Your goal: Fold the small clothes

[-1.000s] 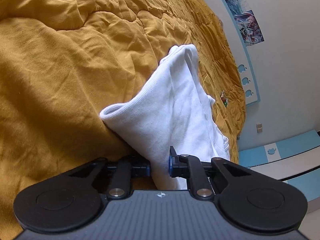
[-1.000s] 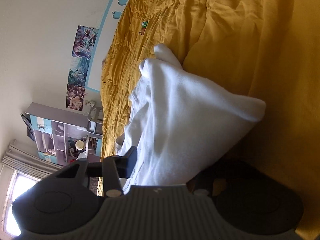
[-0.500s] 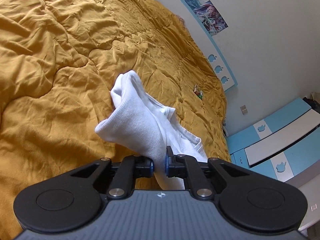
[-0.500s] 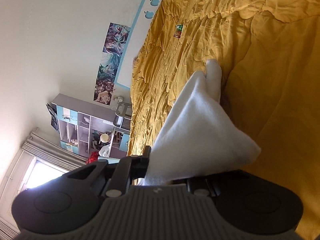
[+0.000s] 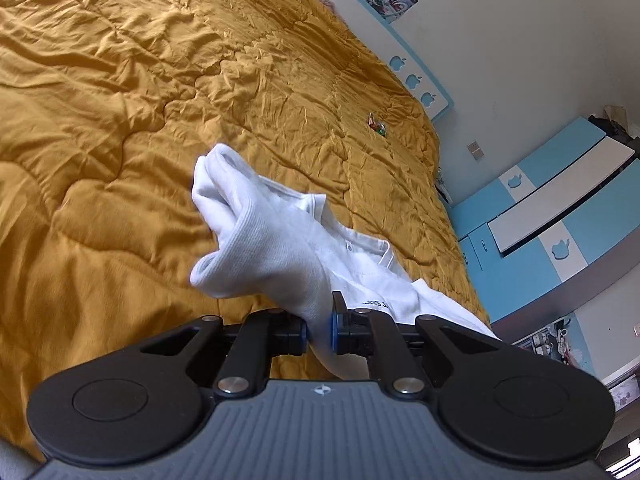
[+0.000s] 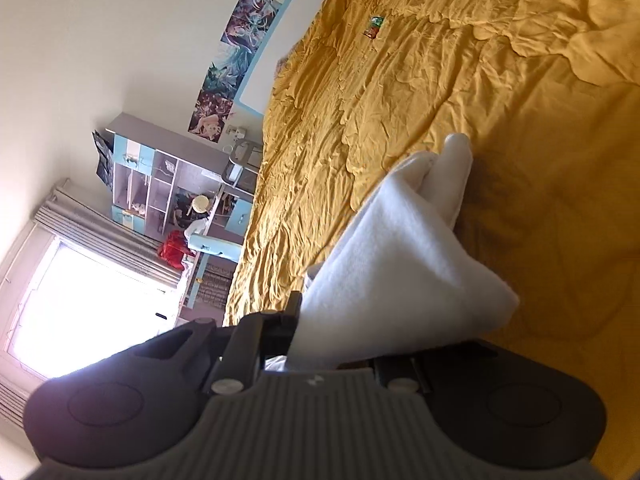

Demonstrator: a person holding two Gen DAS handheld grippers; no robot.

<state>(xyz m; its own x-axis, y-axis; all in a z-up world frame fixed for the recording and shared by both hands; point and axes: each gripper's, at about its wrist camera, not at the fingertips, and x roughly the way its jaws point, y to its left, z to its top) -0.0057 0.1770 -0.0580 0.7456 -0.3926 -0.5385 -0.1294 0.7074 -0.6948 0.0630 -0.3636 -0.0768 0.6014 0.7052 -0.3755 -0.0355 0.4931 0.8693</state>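
A small white garment (image 5: 280,248) is held up over a mustard-yellow quilt (image 5: 120,100). My left gripper (image 5: 319,330) is shut on one edge of it; the cloth bunches forward and trails off to the right, with a collar and small print showing. My right gripper (image 6: 332,354) is shut on another part of the same white garment (image 6: 400,280), which rises from the jaws as a folded wedge and hides the right finger. The garment hangs in the air, its far tip near the quilt (image 6: 480,80).
A small red-green wrapper (image 5: 377,124) lies on the far part of the bed, and shows in the right wrist view (image 6: 373,26) too. Blue-white cabinets (image 5: 560,216) stand past the bed's right edge. Shelves (image 6: 168,184) and a bright window (image 6: 80,300) are beyond the bed.
Both grippers have lifted and tilted, still holding the garment. The cloth has drawn up from a wide spread into a narrower bunched shape, and more of the bed and room shows.
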